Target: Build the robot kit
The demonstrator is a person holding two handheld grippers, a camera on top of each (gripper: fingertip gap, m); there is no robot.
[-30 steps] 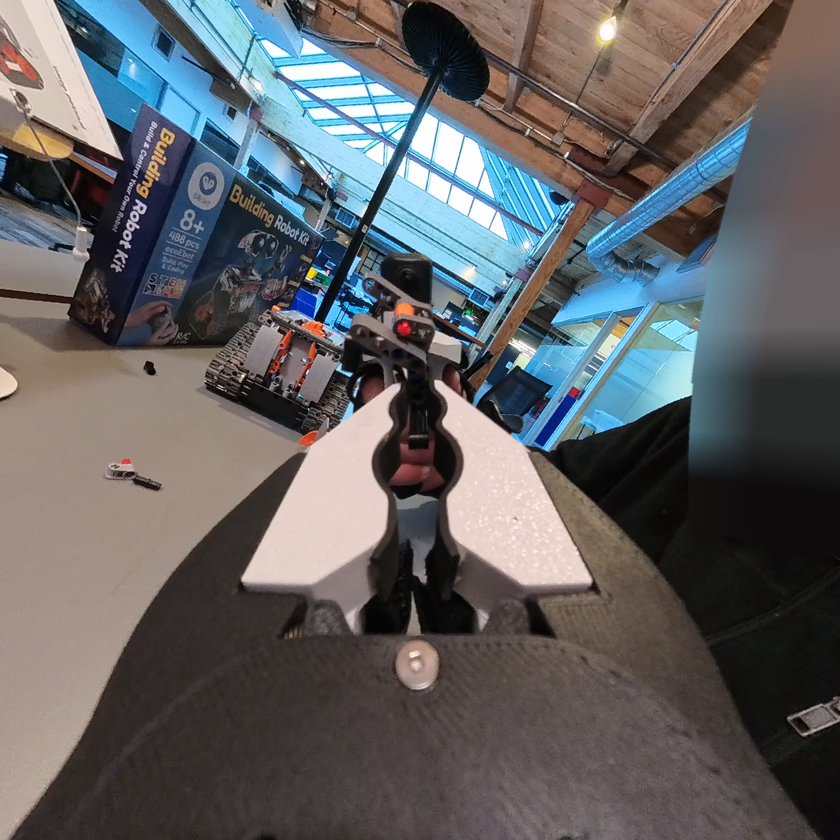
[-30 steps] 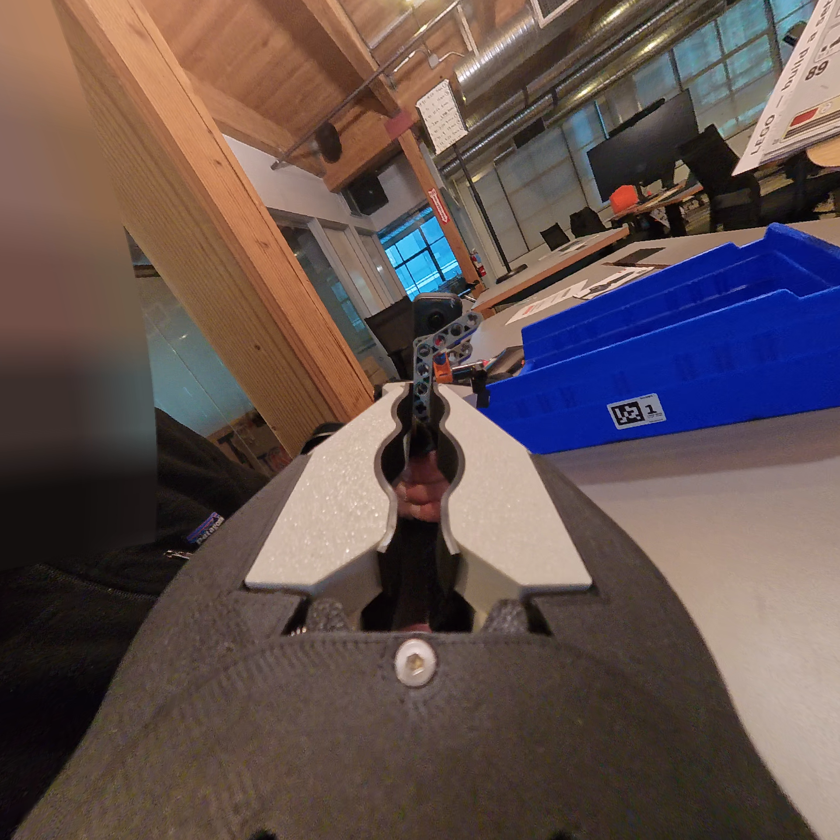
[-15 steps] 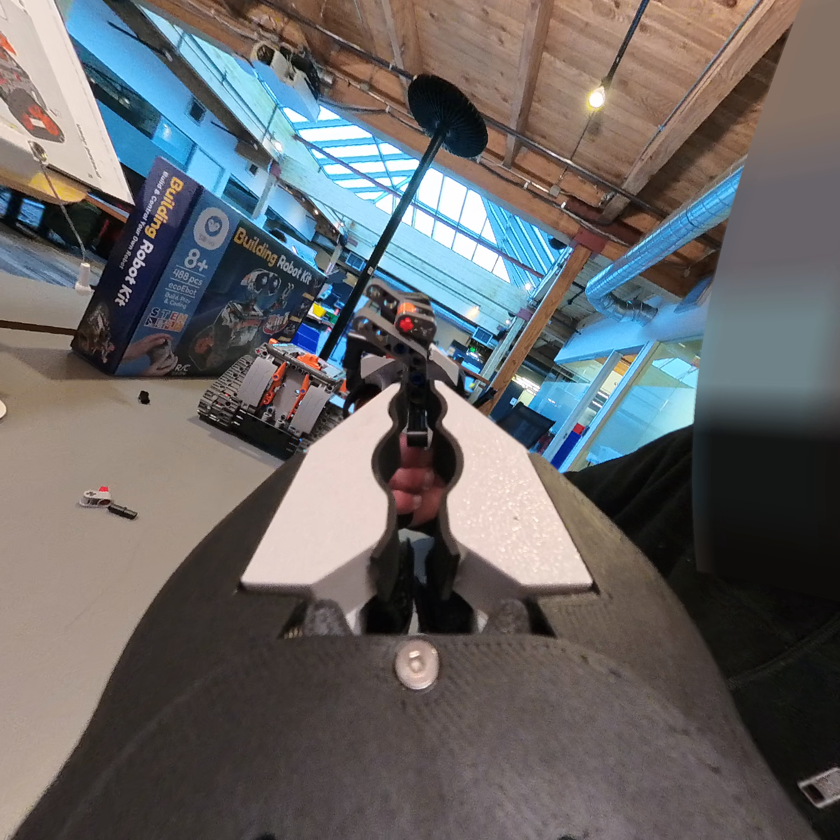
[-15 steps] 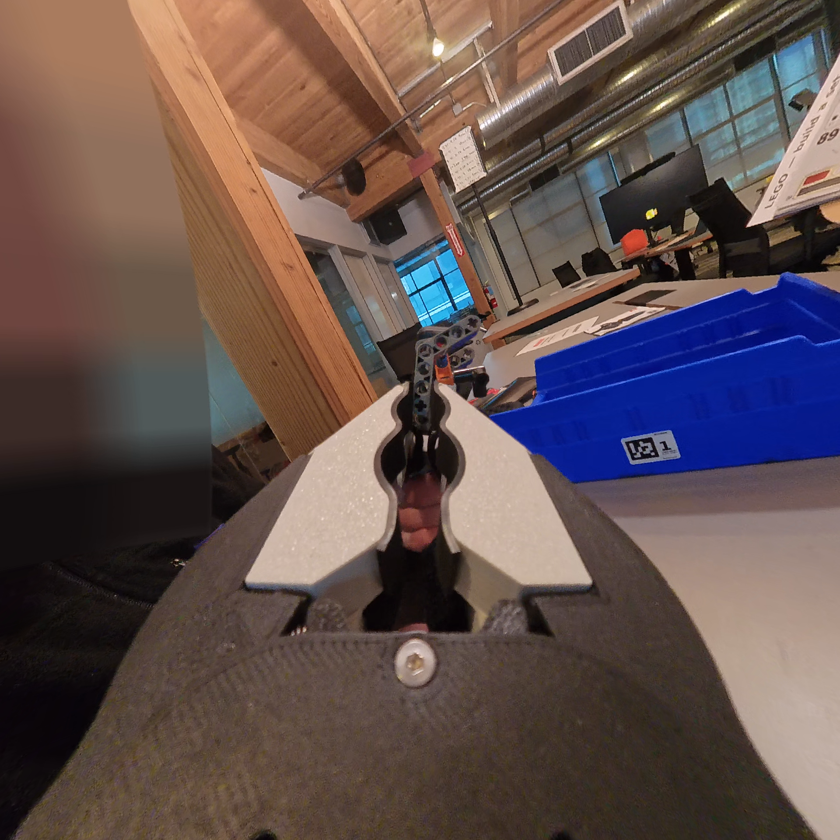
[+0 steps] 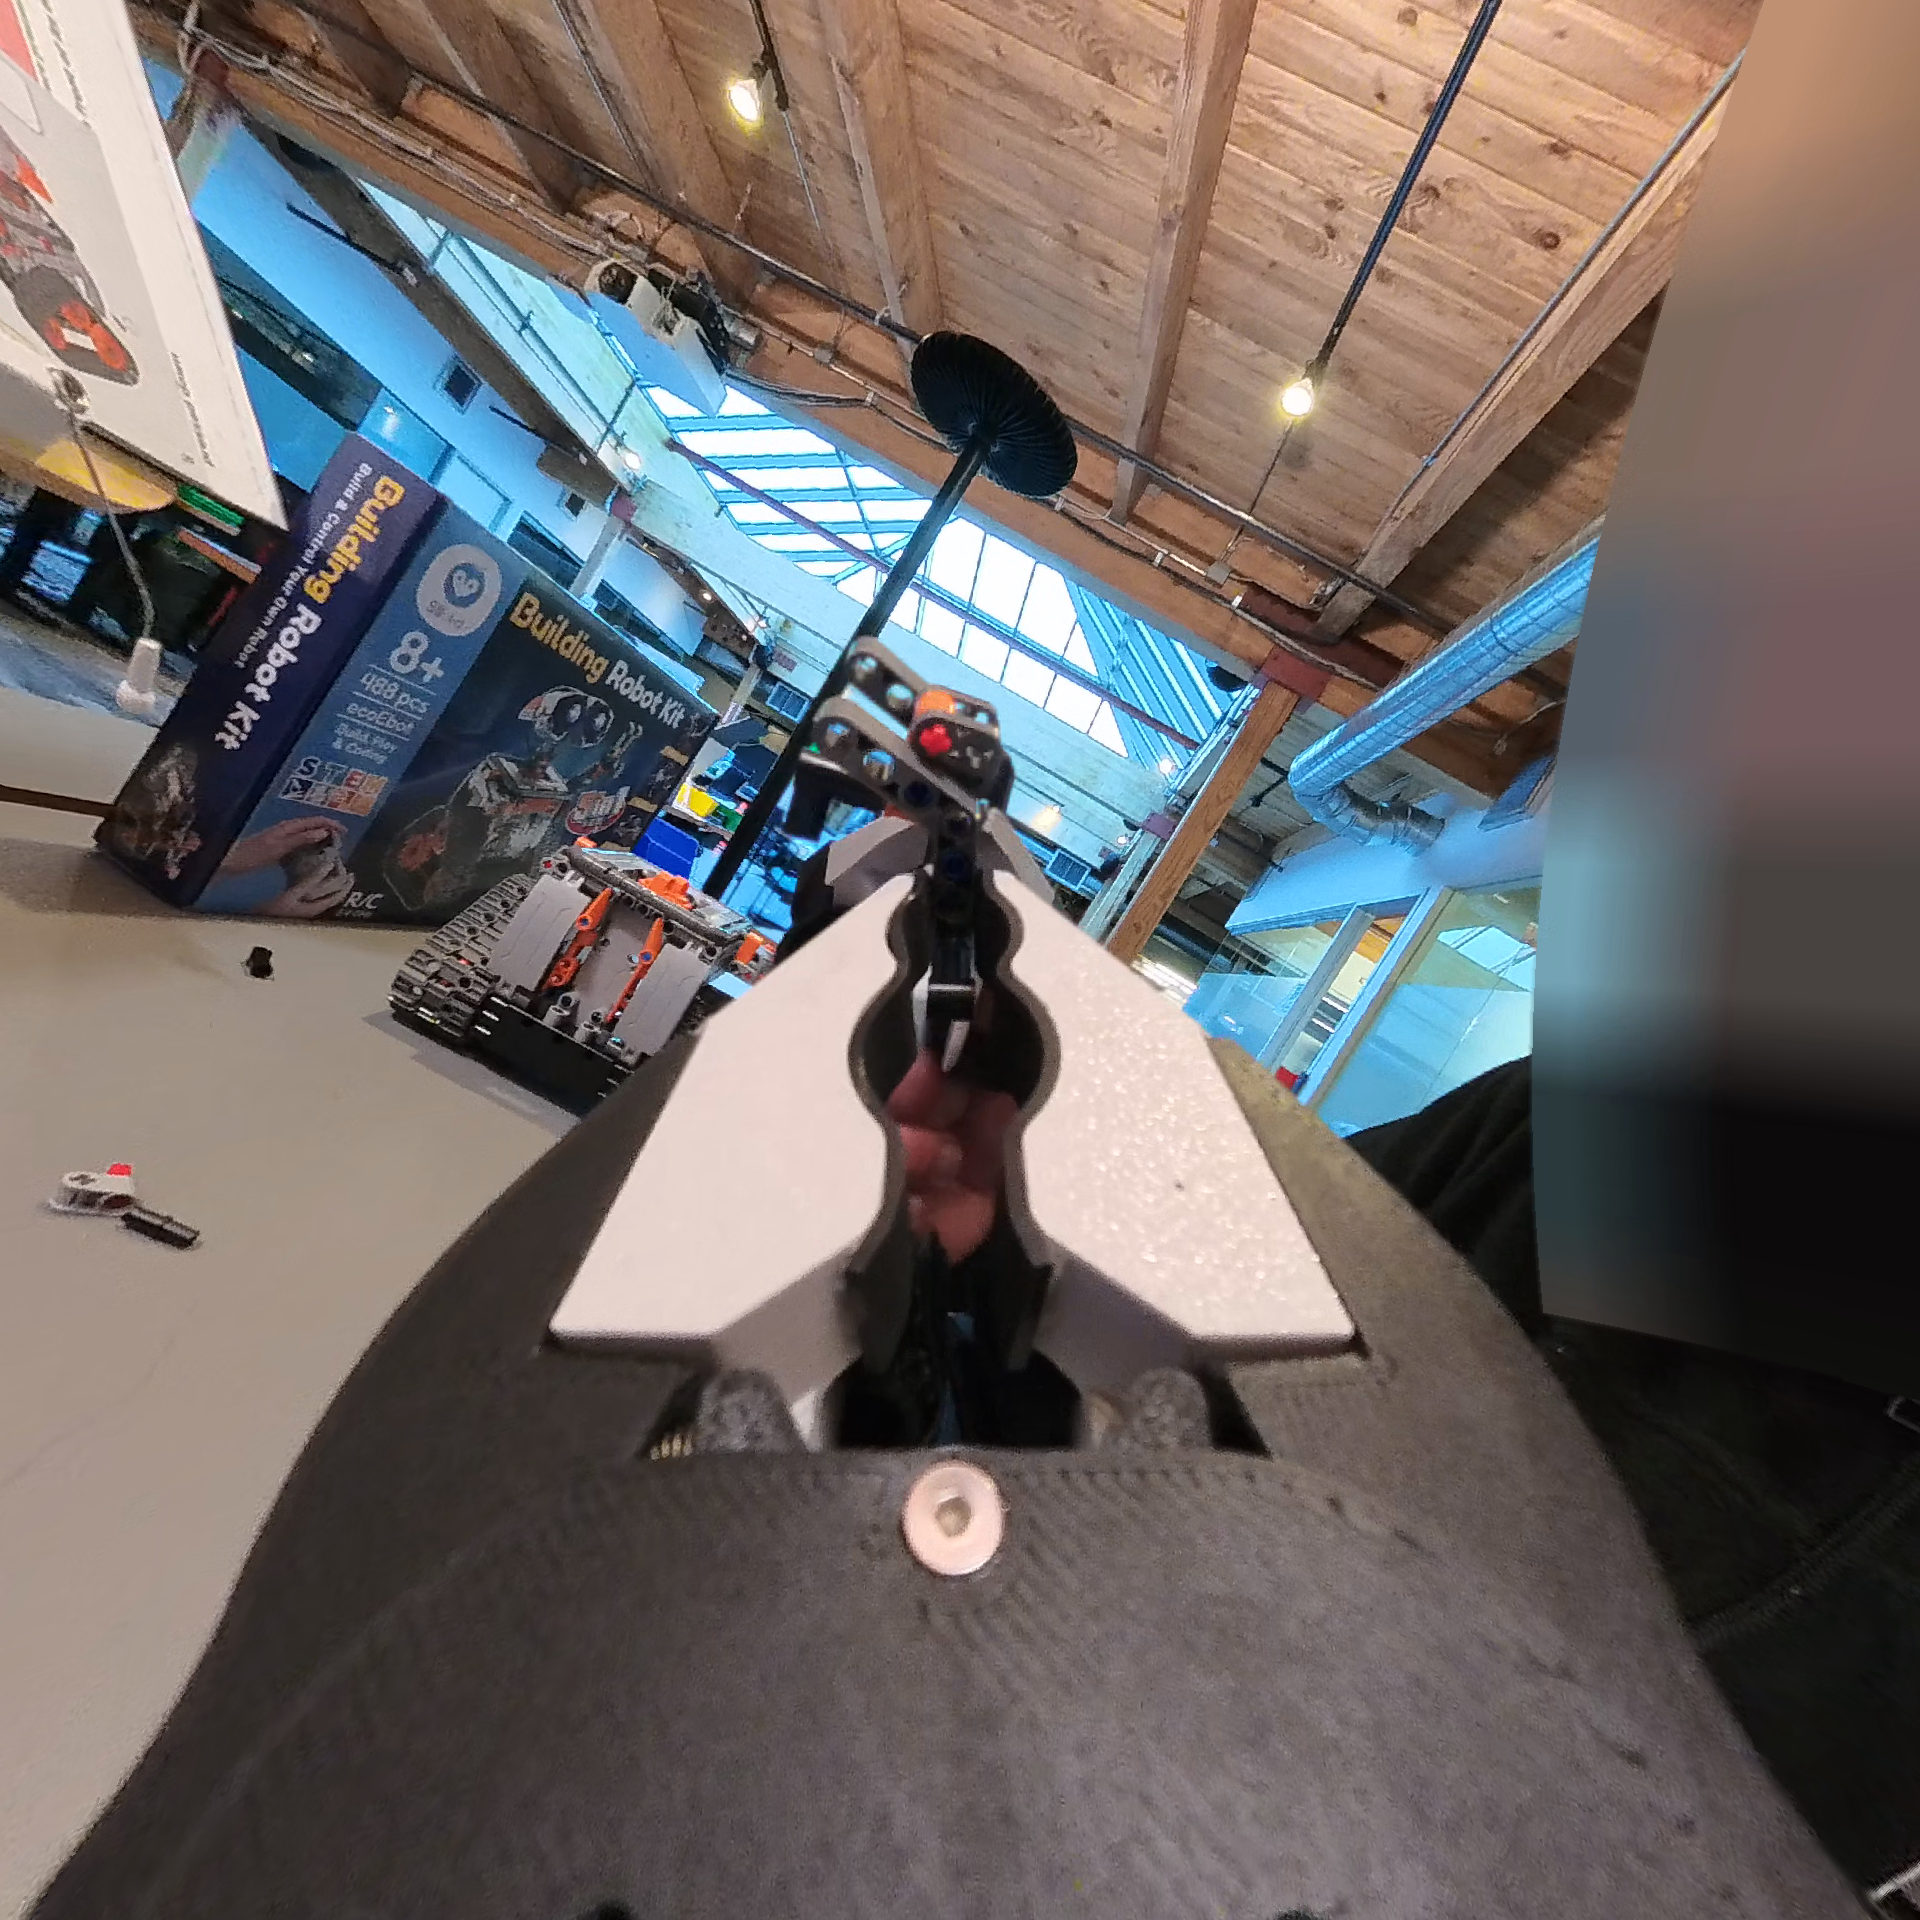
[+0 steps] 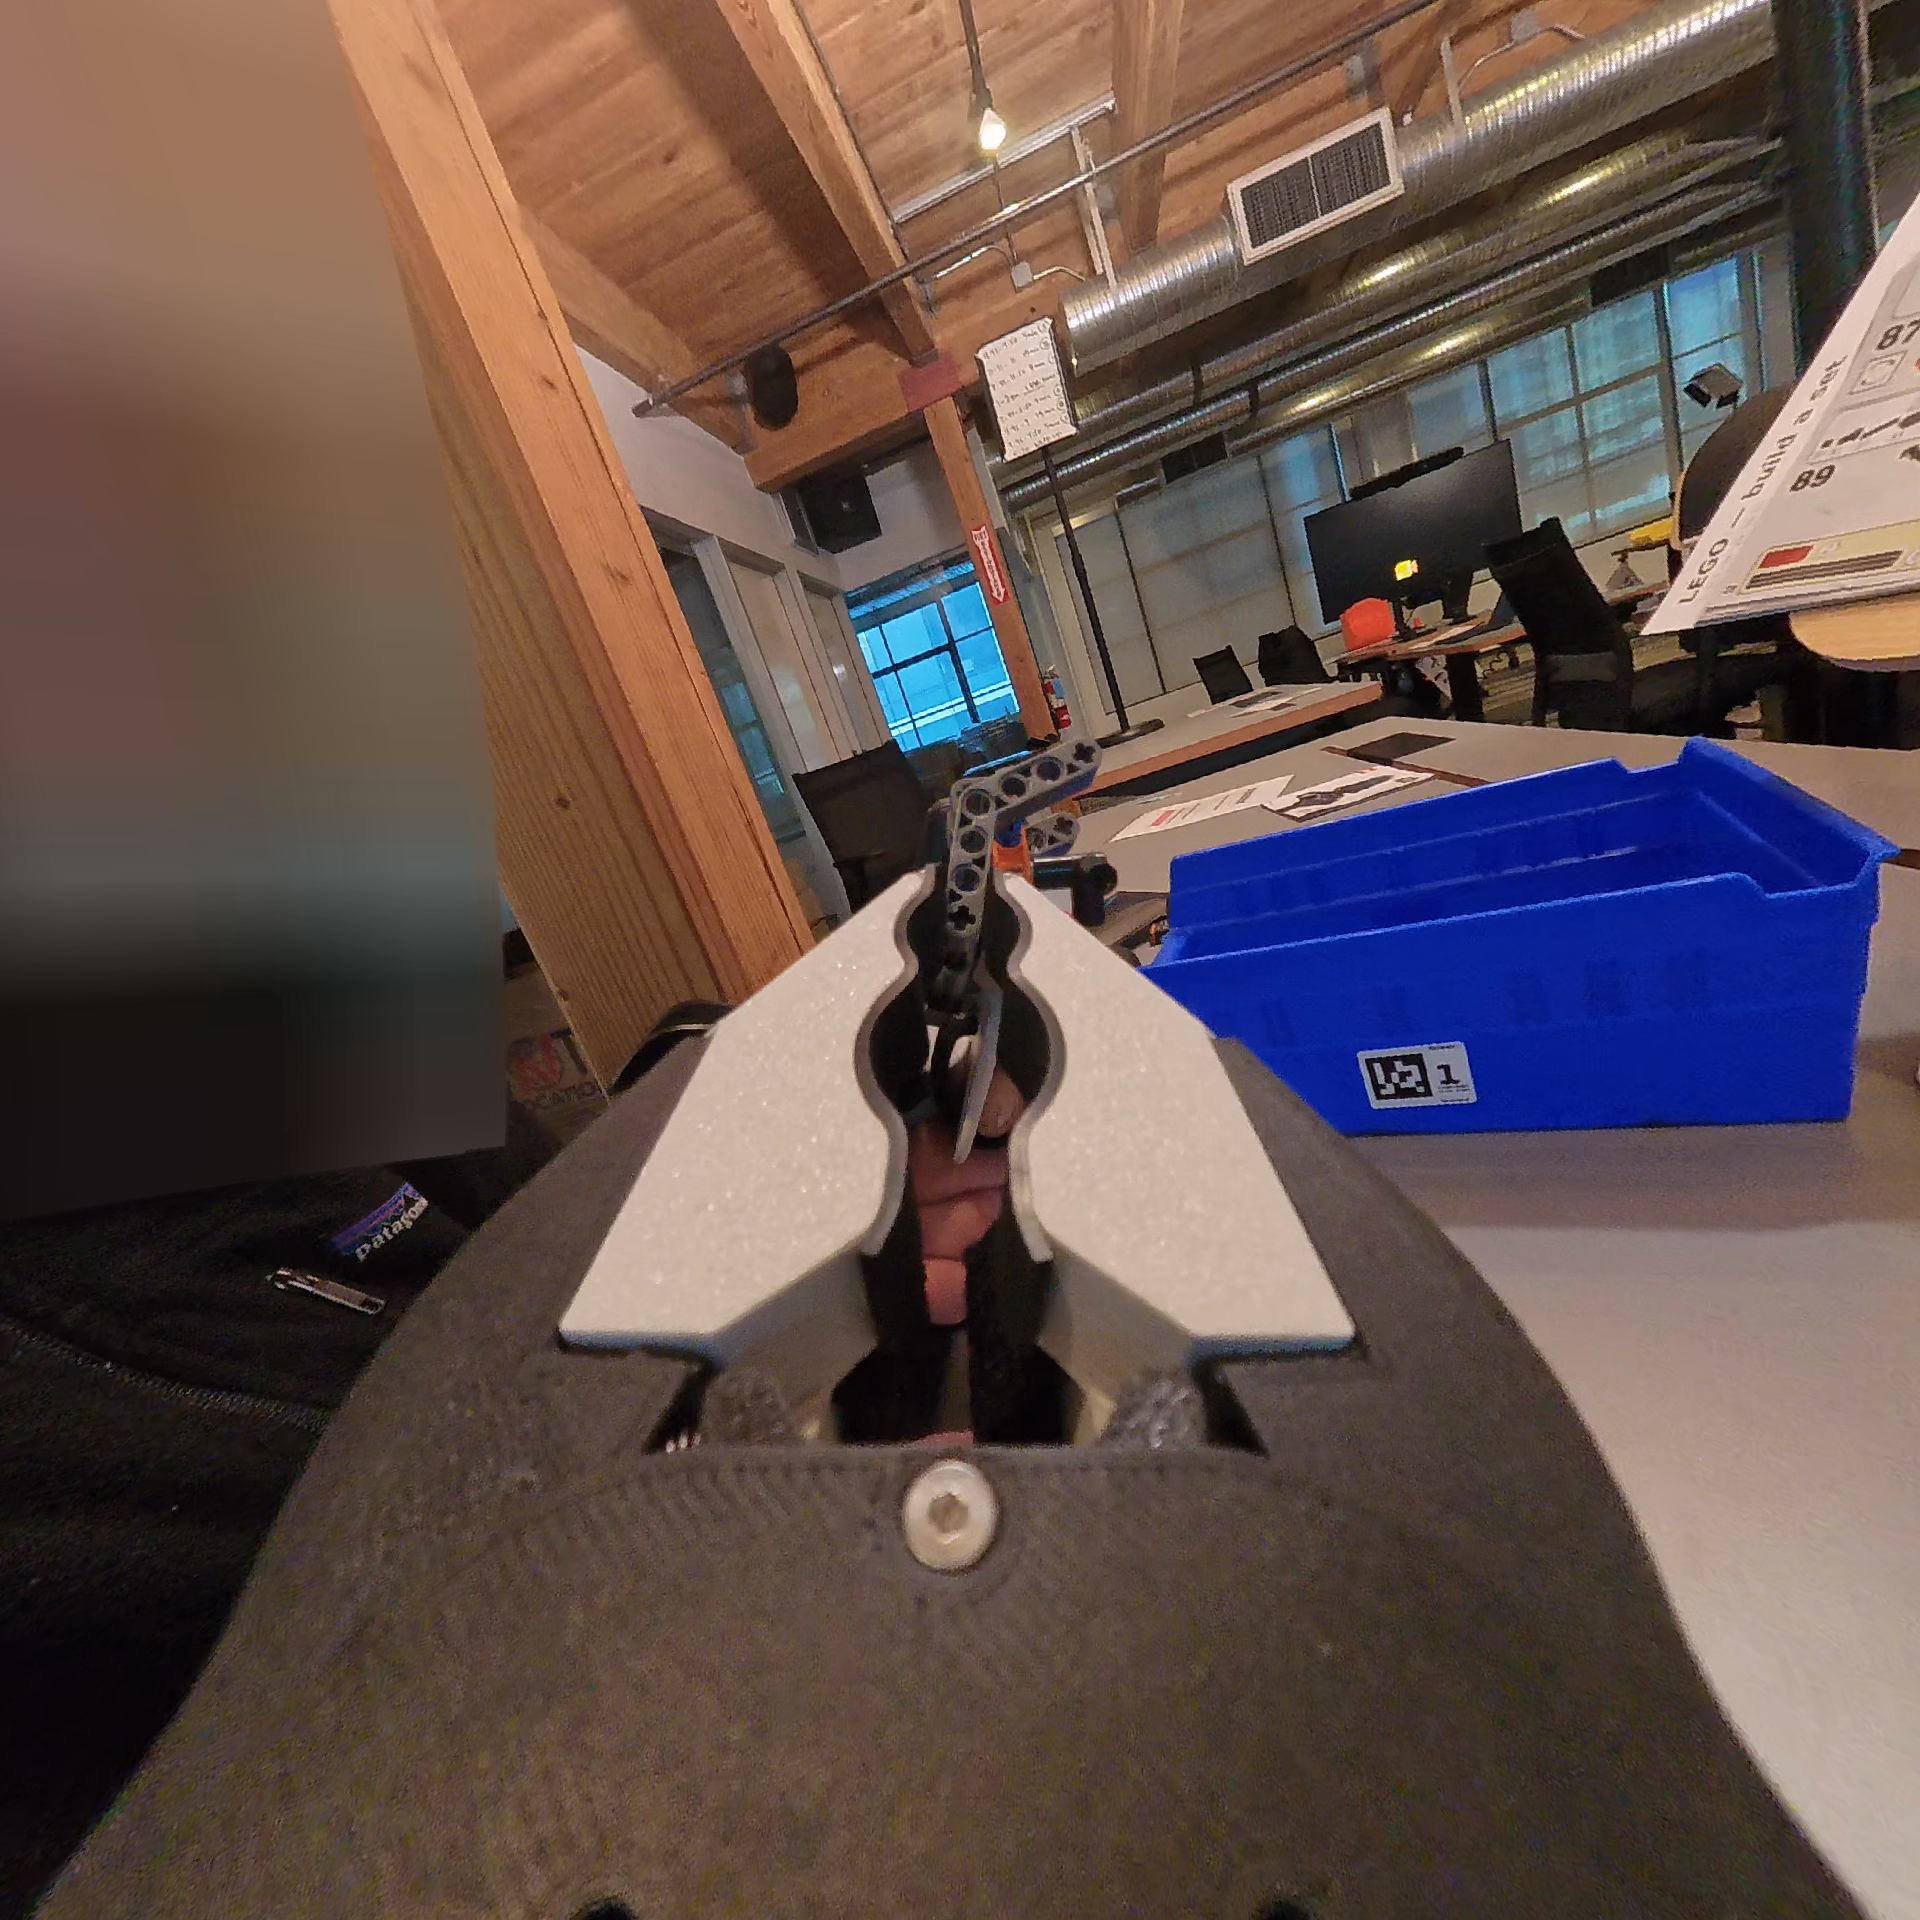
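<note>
grey table (image 5: 208,1351) below; both grippers, left (image 5: 951,914) and right (image 6: 966,914), pinch one brick assembly (image 5: 909,738), its bent beam (image 6: 987,831) rising past their tips.

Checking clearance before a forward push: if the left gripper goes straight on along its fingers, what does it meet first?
Nothing on the table, probably. The left gripper, shut on a grey brick assembly, points upward, past the tracked model to its left. Beyond the assembly sits the other gripper's grey tip; depth is unclear.
</note>
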